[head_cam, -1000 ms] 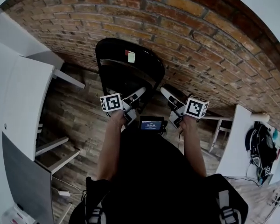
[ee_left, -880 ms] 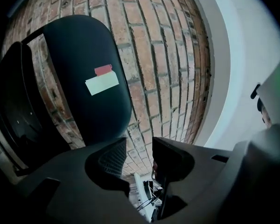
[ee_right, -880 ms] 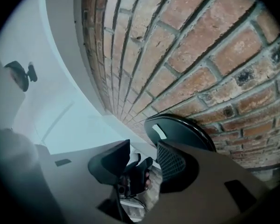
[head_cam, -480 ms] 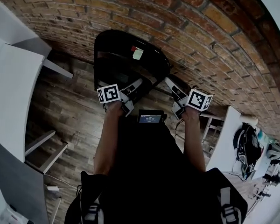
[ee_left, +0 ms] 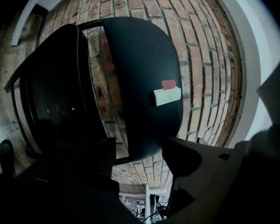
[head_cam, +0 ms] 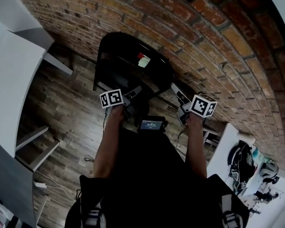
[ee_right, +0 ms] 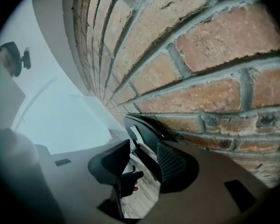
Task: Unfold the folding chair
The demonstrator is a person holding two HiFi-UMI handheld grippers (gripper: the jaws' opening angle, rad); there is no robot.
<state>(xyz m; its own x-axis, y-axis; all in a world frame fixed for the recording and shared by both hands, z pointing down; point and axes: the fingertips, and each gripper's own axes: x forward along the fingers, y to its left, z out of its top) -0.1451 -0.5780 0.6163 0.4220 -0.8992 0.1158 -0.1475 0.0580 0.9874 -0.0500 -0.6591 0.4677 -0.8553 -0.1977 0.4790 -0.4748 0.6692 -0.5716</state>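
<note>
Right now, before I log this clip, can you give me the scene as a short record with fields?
object: black folding chair
place: on the wood floor, against the brick wall
mark: pale label with a red tab, on the chair's back
left gripper: open; fingers have just been opening; the lower edge of the chair's back shows in the gap, not pressed
right gripper: open; fingers apart, a chair edge seen beyond them, nothing pressed
chair state: not clearly unfolded; cannot tell further
</note>
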